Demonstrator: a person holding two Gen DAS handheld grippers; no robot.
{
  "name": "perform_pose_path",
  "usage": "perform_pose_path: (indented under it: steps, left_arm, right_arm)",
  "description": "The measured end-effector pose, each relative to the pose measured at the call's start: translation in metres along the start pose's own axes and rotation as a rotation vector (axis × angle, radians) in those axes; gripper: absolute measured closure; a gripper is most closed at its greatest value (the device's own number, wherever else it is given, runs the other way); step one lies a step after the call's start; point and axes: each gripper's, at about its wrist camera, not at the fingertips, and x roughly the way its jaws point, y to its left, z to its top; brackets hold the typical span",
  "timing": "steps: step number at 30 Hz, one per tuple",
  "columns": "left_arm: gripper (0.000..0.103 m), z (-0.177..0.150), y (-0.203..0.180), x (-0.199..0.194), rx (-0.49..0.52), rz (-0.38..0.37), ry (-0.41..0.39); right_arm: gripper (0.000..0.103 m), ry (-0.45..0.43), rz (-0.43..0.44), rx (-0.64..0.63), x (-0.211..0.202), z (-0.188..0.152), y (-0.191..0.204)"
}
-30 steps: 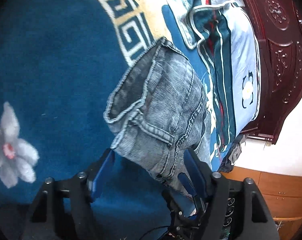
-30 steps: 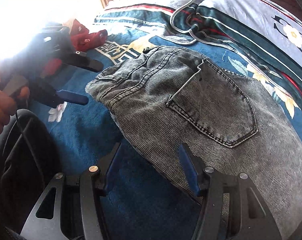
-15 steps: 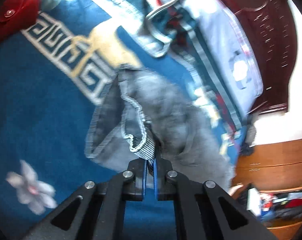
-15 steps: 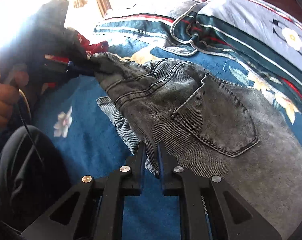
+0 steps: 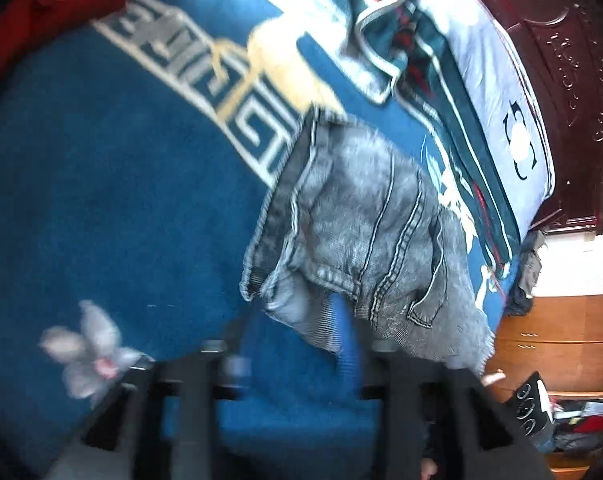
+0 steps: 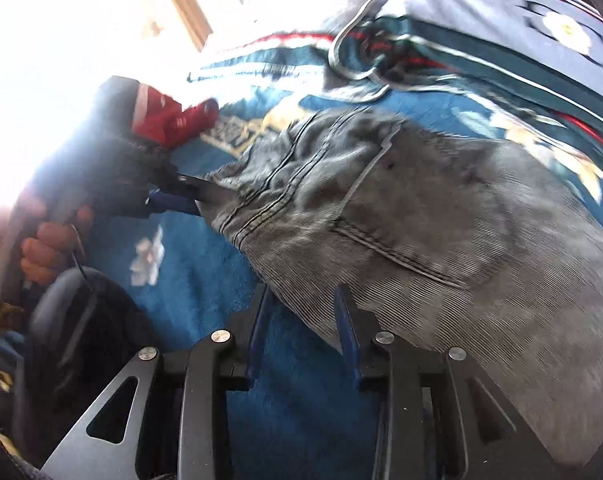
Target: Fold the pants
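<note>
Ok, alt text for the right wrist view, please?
Grey jeans lie back pocket up on a blue patterned blanket, their near edge between the opening right gripper fingers. At left, the left gripper is at the waistband, with striped bedding behind.

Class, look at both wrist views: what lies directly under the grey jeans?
The grey jeans lie on a blue patterned blanket, which shows all around them. Anything beneath their middle is covered.
</note>
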Motion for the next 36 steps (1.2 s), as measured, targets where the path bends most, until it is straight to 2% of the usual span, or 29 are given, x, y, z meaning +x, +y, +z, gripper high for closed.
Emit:
perform_pose_path:
  steps: [2,5,10,14,17,19,22,25,28,31,36]
  left_arm:
    - [0.046,-0.002,-0.010,-0.014,0.060,0.030,-0.053]
    - [0.046,-0.011,-0.041,-0.020,0.186,0.050,-0.093]
    - [0.046,-0.041,-0.115,0.020,0.411,0.013,-0.020]
    - [0.046,-0.069,-0.153,0.065,0.550,0.074,0.026]
    - [0.048,-0.074,-0.154,0.099,0.590,0.166,0.059]
    - [0.048,-0.072,-0.148,0.107,0.588,0.178,0.064]
    - [0.048,-0.071,-0.151,0.100,0.582,0.181,0.065]
    - [0.048,-0.069,-0.162,0.091,0.582,0.167,0.055]
    - [0.048,-0.069,-0.189,0.091,0.607,0.127,0.022]
    - [0.048,-0.071,-0.229,0.107,0.685,0.124,0.016]
    - [0.048,-0.063,-0.287,0.149,0.740,0.136,0.021]
  right_arm:
    - [0.068,-0.024,-0.022,0.051,-0.022,-0.009,-0.017]
    - [0.066,-0.051,-0.085,0.146,-0.059,-0.030,-0.058]
    - [0.064,-0.051,-0.265,0.298,-0.110,-0.069,-0.132]
    - [0.064,-0.074,-0.339,0.395,-0.143,-0.095,-0.173]
    - [0.063,-0.038,-0.375,0.450,-0.143,-0.109,-0.199]
    - [0.064,0.022,-0.352,0.488,-0.135,-0.120,-0.215]
    - [0.064,0.001,-0.297,0.509,-0.149,-0.120,-0.217]
    - [0.061,-0.094,-0.293,0.548,-0.181,-0.120,-0.227]
    - [0.055,-0.197,-0.356,0.617,-0.220,-0.122,-0.257]
    - [0.053,-0.248,-0.428,0.659,-0.240,-0.121,-0.284]
    - [0.051,-0.210,-0.490,0.670,-0.245,-0.127,-0.312]
